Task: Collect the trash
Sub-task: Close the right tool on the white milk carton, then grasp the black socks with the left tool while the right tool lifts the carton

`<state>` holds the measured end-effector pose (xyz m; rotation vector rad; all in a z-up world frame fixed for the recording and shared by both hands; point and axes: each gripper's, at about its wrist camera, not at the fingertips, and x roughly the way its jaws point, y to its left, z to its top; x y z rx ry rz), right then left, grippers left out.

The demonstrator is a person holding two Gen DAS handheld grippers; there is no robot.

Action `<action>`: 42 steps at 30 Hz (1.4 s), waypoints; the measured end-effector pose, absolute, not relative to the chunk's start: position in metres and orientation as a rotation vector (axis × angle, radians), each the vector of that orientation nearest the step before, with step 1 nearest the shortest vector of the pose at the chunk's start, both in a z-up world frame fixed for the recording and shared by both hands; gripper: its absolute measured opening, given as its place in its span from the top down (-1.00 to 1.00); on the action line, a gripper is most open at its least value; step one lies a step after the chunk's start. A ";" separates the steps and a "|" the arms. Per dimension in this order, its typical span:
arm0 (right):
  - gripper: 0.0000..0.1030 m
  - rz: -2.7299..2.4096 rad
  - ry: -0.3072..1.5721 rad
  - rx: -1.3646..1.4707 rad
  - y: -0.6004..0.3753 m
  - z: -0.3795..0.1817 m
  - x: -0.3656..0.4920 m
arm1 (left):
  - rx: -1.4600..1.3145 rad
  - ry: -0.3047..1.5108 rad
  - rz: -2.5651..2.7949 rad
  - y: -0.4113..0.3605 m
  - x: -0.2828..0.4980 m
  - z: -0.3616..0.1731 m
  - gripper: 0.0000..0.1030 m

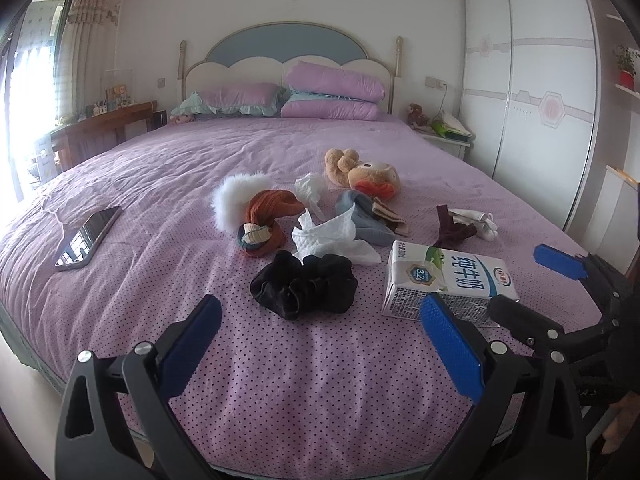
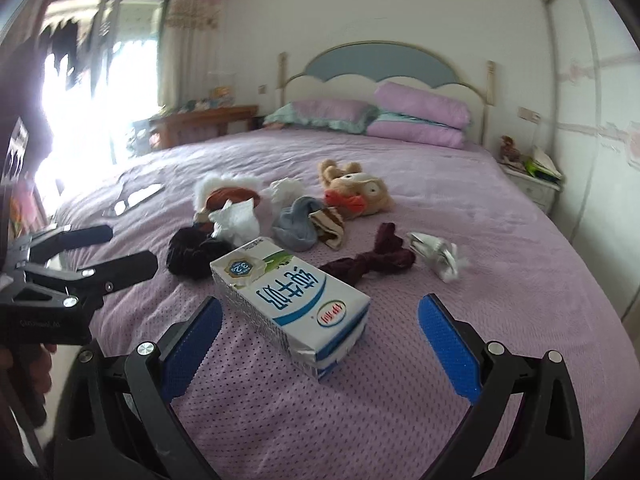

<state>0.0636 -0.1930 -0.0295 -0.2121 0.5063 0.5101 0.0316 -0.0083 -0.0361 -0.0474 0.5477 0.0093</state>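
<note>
Both grippers hover low over the near end of a purple dotted bedspread (image 1: 160,184), neither holding anything; the right gripper (image 2: 320,340) has its blue-padded jaws wide apart and lined up on either side of the white-and-blue rectangular milk carton (image 2: 292,300), which lies flat on its side just ahead of the pads, not yet touched — looks like a set-up to pinch it across its width as the first bit of trash. The left gripper (image 1: 320,344) also has jaws spread, nothing between them, pointed at the black crumpled fabric scrunchie-like bundle (image 1: 304,284) but probably just waiting beside. Other likely trash: a crumpled white paper tissue (image 1: 332,236) just behind the black bundle, a smaller white tissue wad (image 1: 310,188) further back, and a crumpled white-and-silver wrapper (image 2: 436,252) to the right, touching a dark maroon sock (image 2: 372,260). Non-trash mixed in among it: a grey-blue sock (image 1: 364,216) with a brown striped sock on it, an orange knit sock with white fluffy trim (image 1: 264,208), a tan plush toy with an orange mouth (image 1: 364,172), and a black smartphone (image 1: 88,238) well apart on the left. The carton is clear of the clothing, so the grab is unobstructed; the tissues sit tight against socks, so picking those risks catching fabric
</note>
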 end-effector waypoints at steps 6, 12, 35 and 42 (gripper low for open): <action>-0.84 0.588 0.588 -0.323 -0.179 -0.043 0.090 | -0.057 0.553 0.014 -0.007 0.038 -0.038 -0.93; -0.84 0.644 0.628 -0.343 -0.171 -0.050 0.104 | -0.046 0.569 0.012 -0.007 0.044 -0.042 -0.93; -0.24 0.726 0.612 -0.307 -0.167 -0.051 0.089 | -0.071 0.602 0.013 0.000 0.052 -0.054 -0.93; -0.12 0.718 0.610 -0.232 -0.175 -0.051 0.084 | -0.071 0.602 0.006 0.004 0.064 -0.055 -0.93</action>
